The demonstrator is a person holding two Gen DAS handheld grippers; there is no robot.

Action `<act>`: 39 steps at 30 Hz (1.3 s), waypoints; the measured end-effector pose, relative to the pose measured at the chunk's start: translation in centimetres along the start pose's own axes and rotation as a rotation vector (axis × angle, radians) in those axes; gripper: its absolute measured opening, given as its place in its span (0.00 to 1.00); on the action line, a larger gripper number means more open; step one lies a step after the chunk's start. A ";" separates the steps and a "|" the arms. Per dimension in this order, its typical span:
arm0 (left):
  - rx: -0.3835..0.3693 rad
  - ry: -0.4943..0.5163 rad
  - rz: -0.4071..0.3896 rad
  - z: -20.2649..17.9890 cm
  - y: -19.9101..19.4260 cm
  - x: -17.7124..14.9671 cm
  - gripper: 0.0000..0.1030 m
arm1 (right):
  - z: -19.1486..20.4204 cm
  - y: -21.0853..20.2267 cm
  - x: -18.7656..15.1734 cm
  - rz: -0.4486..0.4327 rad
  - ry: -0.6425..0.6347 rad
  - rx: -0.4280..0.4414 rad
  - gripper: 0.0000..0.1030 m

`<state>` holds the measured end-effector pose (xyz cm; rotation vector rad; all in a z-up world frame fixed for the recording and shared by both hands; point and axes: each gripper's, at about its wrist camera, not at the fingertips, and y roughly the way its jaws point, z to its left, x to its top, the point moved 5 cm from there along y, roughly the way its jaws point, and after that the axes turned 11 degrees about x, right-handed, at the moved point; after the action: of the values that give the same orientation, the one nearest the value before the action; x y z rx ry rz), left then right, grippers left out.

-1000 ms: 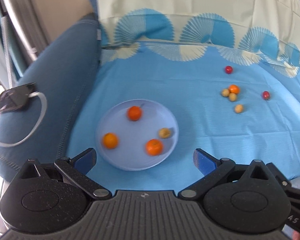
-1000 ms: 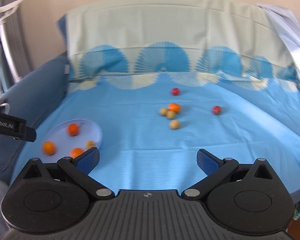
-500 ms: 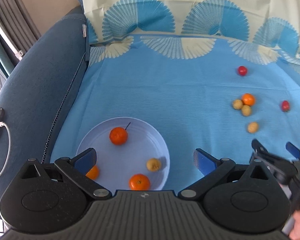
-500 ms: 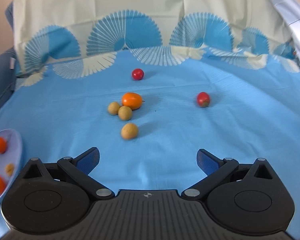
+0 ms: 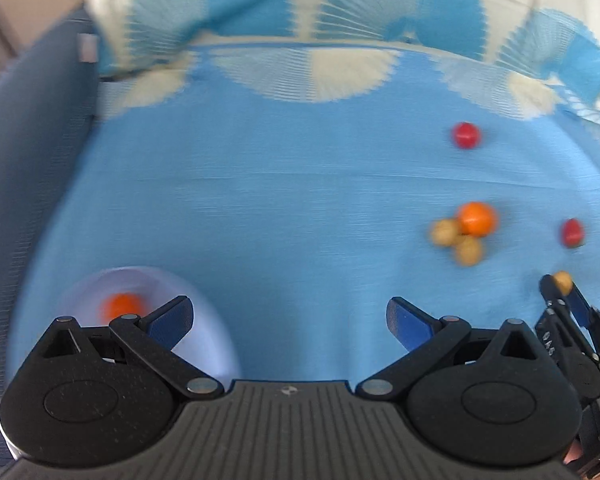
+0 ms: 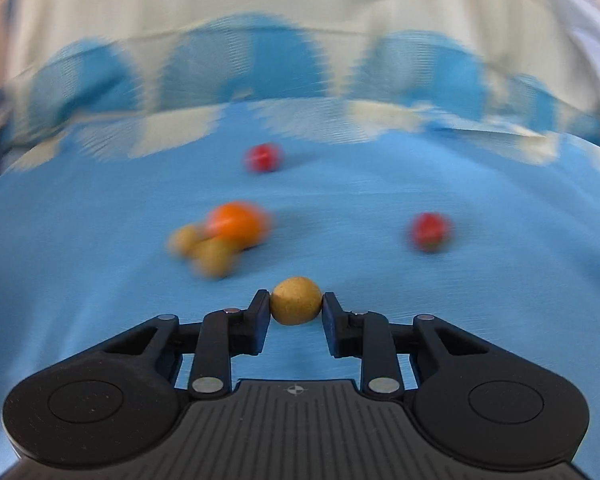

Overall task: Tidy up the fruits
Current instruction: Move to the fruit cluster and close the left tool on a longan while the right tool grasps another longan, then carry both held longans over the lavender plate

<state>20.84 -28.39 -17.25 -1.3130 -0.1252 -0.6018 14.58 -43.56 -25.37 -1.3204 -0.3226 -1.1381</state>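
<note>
My right gripper (image 6: 296,302) is shut on a small tan fruit (image 6: 296,300), low over the blue cloth; it also shows in the left wrist view (image 5: 562,282). Beyond it lie an orange fruit (image 6: 236,224) touching two tan fruits (image 6: 214,258), and two red fruits (image 6: 262,157) (image 6: 430,230). My left gripper (image 5: 290,314) is open and empty above the cloth. A pale blue plate (image 5: 216,344) with an orange fruit (image 5: 122,306) sits at lower left, partly hidden by the left finger. Both views are blurred.
The blue cloth (image 5: 280,200) with a fan-patterned border covers a sofa seat. A dark blue armrest (image 5: 24,168) rises at the left. The cream backrest cover (image 6: 300,12) stands behind.
My right gripper has moved forward and closed on the nearest tan fruit. My left gripper has moved forward and right, so the plate has slid to the lower left of its view.
</note>
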 end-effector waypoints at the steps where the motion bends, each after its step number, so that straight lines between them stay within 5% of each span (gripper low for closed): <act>1: -0.029 0.003 0.011 -1.5 0.5 0.3 1.00 | -1.7 0.0 0.3 -0.009 0.035 -0.044 0.28; 7: -0.117 0.001 0.060 -9.6 3.7 2.3 0.98 | -8.6 0.7 0.1 -0.008 0.246 -0.149 0.29; 13: -0.101 -0.003 0.119 -12.3 6.4 3.3 0.76 | -8.6 1.2 0.2 -0.010 0.244 -0.131 0.29; 15: -0.101 -0.012 0.081 -12.1 6.0 3.2 0.63 | -8.7 1.3 0.4 -0.012 0.250 -0.124 0.29; 17: -0.087 0.015 0.050 -12.2 5.4 3.1 0.30 | -8.7 1.2 0.4 -0.014 0.255 -0.121 0.29; 18: -0.102 0.020 0.058 -12.0 5.3 2.9 0.27 | -8.7 1.1 0.4 -0.015 0.255 -0.121 0.29; 28: -0.081 0.062 0.032 -3.6 -0.4 -3.1 0.27 | -8.0 -2.2 0.1 -0.024 0.259 -0.112 0.29; 39: -0.055 -0.014 -0.035 8.3 -8.6 -9.1 0.27 | 1.4 -15.2 -0.9 -0.007 0.070 0.088 0.29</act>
<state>11.07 -18.61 -11.26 -1.3708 -0.1440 -0.6297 2.72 -39.50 -16.65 -1.1999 -0.3228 -1.1608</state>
